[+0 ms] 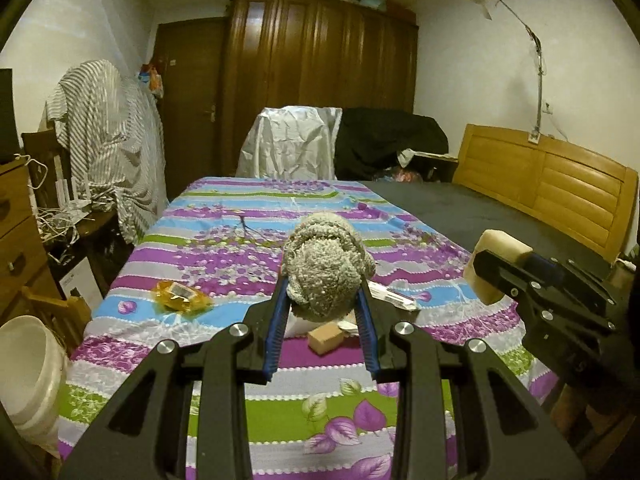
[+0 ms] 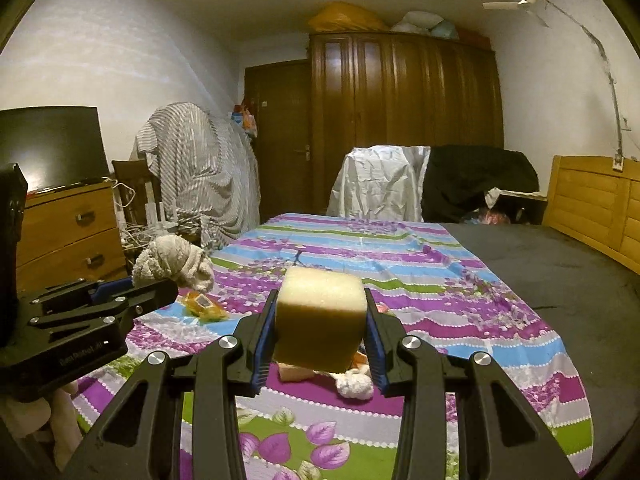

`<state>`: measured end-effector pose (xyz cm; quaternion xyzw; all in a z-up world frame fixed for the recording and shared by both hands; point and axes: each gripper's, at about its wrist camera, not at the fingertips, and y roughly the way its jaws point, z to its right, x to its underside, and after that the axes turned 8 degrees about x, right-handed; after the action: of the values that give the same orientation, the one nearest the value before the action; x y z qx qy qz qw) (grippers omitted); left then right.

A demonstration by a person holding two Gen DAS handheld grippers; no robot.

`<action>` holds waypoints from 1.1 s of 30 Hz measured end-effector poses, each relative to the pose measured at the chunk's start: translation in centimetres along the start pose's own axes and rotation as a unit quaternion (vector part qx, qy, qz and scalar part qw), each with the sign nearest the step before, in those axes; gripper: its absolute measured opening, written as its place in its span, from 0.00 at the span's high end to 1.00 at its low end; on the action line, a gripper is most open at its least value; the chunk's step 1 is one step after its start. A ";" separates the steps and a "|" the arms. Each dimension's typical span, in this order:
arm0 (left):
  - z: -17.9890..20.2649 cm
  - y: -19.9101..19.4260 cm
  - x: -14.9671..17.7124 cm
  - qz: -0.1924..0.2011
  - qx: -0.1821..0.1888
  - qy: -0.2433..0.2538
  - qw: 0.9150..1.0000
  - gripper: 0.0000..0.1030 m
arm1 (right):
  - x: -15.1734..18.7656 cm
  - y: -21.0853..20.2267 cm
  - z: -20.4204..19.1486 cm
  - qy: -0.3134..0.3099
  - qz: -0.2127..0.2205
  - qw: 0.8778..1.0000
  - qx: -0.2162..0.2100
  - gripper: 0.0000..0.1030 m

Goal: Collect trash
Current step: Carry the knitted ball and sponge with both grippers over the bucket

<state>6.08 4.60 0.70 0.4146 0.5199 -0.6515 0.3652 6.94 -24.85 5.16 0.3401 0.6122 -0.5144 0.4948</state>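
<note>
Left wrist view is showing the left gripper [image 1: 325,300] pinching a balled-up grey-beige knitted rag [image 1: 326,270] between its blue pads, so the ball is bulging out over the tips and hanging clear above the bed. Off to that gripper's right, the right gripper [image 1: 486,270] is squeezing a pale yellow foam sponge block [image 1: 496,264]; in the right wrist view the sponge block [image 2: 320,320] is sitting square between the pads, sides pressed in a bit. My guess is both are being carried high so nothing drags on the striped purple, blue and green floral bedsheet [image 1: 248,240].

More trash is lying below and ahead of the tongs: a crumpled yellow plastic wrapper [image 1: 180,296] to the left of the left gripper, a small tan cardboard box [image 1: 326,340] right under it, some white paper scraps [image 1: 394,298] just right of it, and a white wadded tissue [image 2: 354,386] under the right gripper.

Room-wise, a round white plastic bucket [image 1: 28,368] is waiting low on the far left of the left gripper, just beside the bed's edge, probably the drop spot. The sheet edge is falling away there, and the wooden drawer chest [image 1: 16,240] is crowding that side, so swinging left is looking tight. Straight ahead over the bed there's plenty of air.
</note>
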 end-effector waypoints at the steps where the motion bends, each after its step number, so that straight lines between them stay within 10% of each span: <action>1: -0.5 -0.3 -0.1 0.002 -0.005 -0.002 1.000 0.70 | -0.2 0.2 -0.4 -0.002 0.000 1.000 -0.004 0.61; 14: -10.5 -5.5 -1.6 0.030 -0.106 -0.050 0.993 0.70 | -5.2 2.9 -11.9 -0.043 0.007 0.993 -0.111 0.61; 33: -26.5 -15.5 -1.1 0.053 -0.265 -0.135 0.953 0.70 | -10.5 8.0 -35.9 -0.118 -0.033 0.956 -0.266 0.61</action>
<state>-3.32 33.57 4.47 0.2378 0.5973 -0.5197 0.5627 8.07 12.79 12.21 0.1124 0.6751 -0.3856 0.6188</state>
